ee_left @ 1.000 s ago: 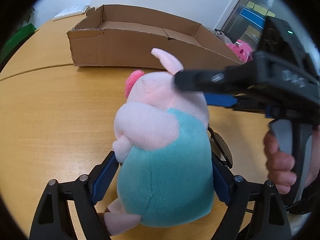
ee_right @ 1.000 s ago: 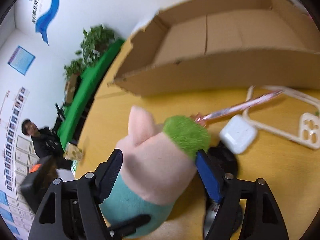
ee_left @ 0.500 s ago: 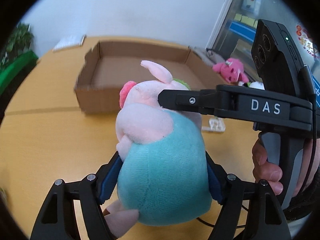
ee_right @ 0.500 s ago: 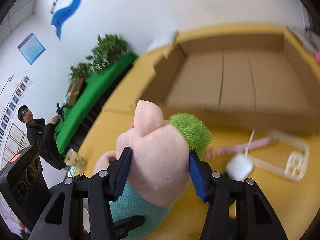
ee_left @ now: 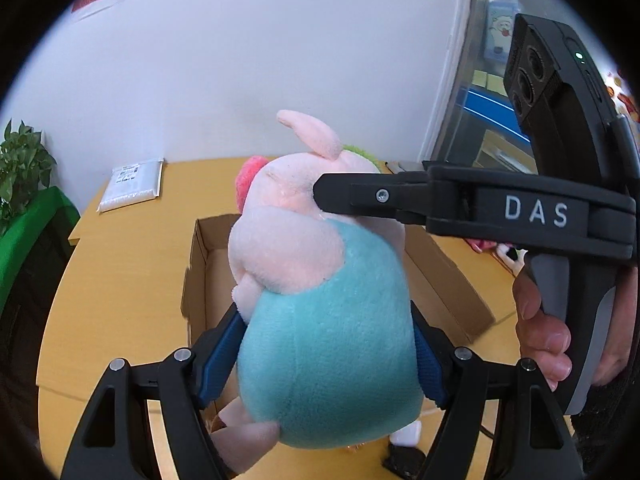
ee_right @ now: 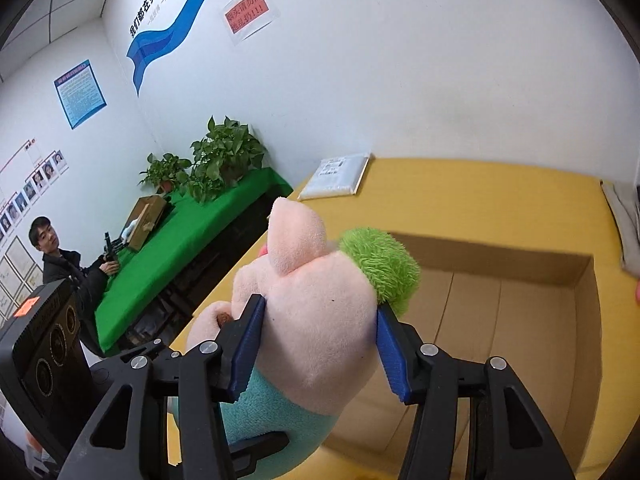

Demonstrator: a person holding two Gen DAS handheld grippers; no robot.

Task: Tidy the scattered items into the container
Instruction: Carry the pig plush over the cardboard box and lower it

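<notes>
Left wrist view, toy: the soft pink pig plush in a teal shirt (ee_left: 332, 320) is up off the yellow wooden desk (ee_left: 120, 264), above the near end of the open brown cardboard box (ee_left: 444, 280).
Left wrist view, grip: the left gripper (ee_left: 328, 356) has its blue fingers (ee_left: 222, 350) clenched on the teal belly; a hand (ee_left: 540, 332) holds the right gripper's handle.
Left wrist view, left over: small items, partly hidden, lie on the desk below the pig.
Right wrist view, grip: the right gripper (ee_right: 318, 344) squeezes the pig's pink head; its fingers have just been closing on it.
Right wrist view, box: its floor looks bare.
Progress: early, I'd say; this toy isn't dropped in yet.
</notes>
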